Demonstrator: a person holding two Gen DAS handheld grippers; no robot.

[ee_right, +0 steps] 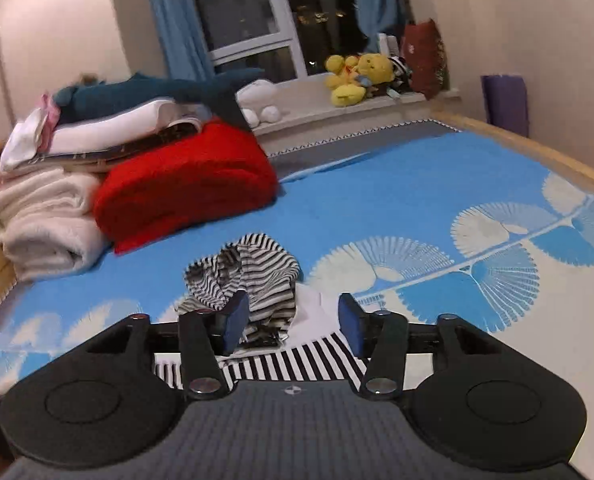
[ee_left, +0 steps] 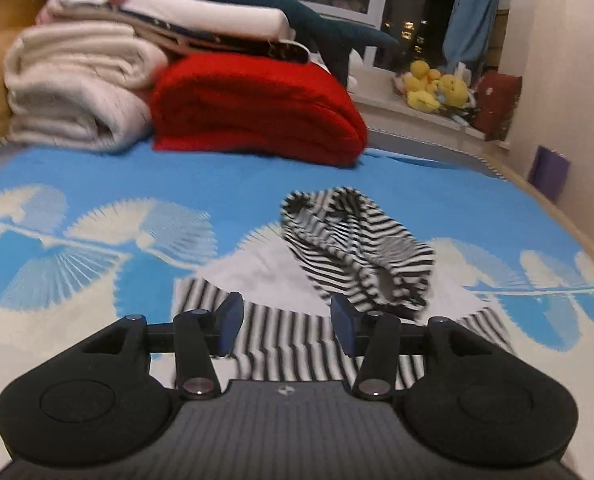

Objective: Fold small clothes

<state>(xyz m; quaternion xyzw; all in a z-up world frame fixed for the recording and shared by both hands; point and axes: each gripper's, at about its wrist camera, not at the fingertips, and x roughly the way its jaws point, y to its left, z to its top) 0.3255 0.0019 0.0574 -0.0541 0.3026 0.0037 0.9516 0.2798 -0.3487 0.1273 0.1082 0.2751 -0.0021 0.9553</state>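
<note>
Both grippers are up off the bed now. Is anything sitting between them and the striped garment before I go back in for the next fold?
Nothing visible blocks either. The left gripper and right gripper are open and empty above the striped garment, which lies partly bunched on the blue bedspread. The red blanket and towel stack lie beyond it.

The striped garment [ee_left: 297,344] lying flat under the left hand-held gripper [ee_left: 287,322] is hidden at its near edge by the gripper's body, so its full outline cannot be told. The crumpled striped piece [ee_left: 357,248] beyond the fingertips is smeared; whether it is a separate item or part of the same garment is unclear. In the right wrist view, the right hand-held gripper [ee_right: 293,322] covers the near part of the stripes too. Far ahead, the yellow plush toys [ee_right: 355,76] are too small to make out, and the stacked linens [ee_left: 73,92] blur at the left.
</note>
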